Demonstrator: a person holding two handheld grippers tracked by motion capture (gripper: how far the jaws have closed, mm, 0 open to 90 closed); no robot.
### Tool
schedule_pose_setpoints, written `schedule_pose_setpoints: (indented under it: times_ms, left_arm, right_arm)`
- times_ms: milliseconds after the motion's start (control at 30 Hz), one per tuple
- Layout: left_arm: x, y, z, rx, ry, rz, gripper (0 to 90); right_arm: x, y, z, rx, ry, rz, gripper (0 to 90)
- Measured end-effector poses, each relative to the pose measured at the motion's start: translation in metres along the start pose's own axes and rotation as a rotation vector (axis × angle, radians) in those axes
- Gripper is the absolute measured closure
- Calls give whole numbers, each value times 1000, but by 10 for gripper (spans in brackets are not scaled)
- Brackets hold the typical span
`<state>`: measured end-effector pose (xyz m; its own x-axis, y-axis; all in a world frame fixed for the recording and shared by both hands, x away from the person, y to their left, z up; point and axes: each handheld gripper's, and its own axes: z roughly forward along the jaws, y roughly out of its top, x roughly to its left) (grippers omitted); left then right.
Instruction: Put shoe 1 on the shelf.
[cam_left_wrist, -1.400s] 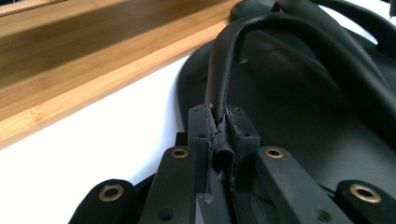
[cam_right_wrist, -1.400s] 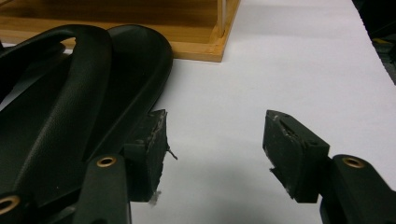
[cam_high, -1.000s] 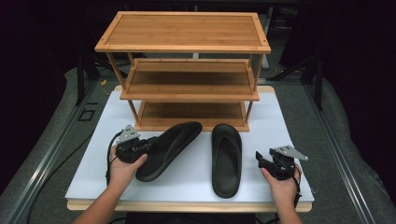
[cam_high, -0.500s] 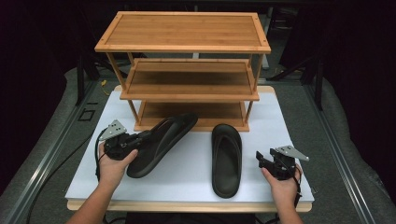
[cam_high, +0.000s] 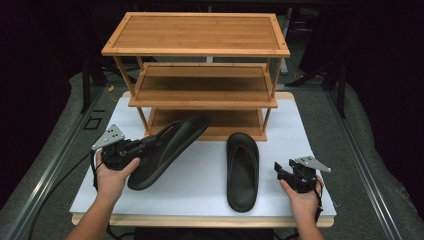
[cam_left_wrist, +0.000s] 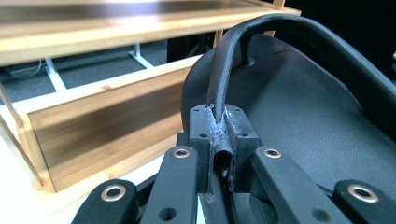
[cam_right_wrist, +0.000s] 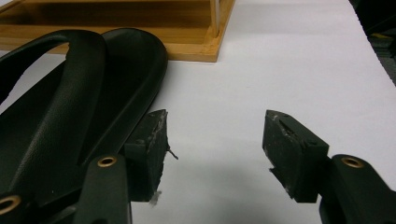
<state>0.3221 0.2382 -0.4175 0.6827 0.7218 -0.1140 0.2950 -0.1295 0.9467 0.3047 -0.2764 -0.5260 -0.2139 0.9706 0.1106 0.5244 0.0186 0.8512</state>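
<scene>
My left gripper (cam_high: 145, 145) clamps the strap of a black rubber flip-flop sandal (cam_high: 167, 150), tilted up off the white table mat (cam_high: 200, 175) with its toe near the three-tier bamboo shoe rack (cam_high: 200, 65). I judge this the carrying step; next comes steering the toe onto a shelf without clipping a rail. My right gripper (cam_high: 282, 170) waits with jaws apart beside the second black sandal (cam_high: 242, 170). The left gripper view shows the pinched strap (cam_left_wrist: 222, 84) between my pads, too small to make out from above.
</scene>
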Motion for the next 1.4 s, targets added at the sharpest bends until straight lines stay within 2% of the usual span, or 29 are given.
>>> schedule_pose_setpoints:
  times_ms: [100,333,433,567,667,800,1000,1133,1267,1400]
  left_arm:
    - [2,5,-8,-27,-6,-16,833]
    - [4,14,-17,-53,-1,-11,834]
    - [5,17,-18,-59,2,-16,833]
    - [10,23,-20,-75,5,-24,833]
    - [17,32,-21,-92,15,-32,833]
    - [23,46,-20,-102,42,-19,834]
    - [29,65,-12,-112,70,-4,834]
    - [34,77,-2,-129,110,-1,833]
    - [34,87,13,-141,139,15,834]
    - [38,91,30,-144,165,-6,833]
  right_arm:
    - [-1,0,0,1,0,2,402]
    - [1,0,-1,-10,9,9,404]
    - [2,0,0,2,-2,-2,403]
    - [0,-1,2,-1,-18,7,404]
    - [-1,-1,2,-1,-18,14,403]
    - [0,-1,2,-1,-22,13,404]
    - [0,-1,1,-5,-25,16,404]
    - [-1,-2,2,-2,-26,20,404]
    - [-1,-1,2,-7,-27,20,406]
    - [-1,-1,2,-10,-20,22,406]
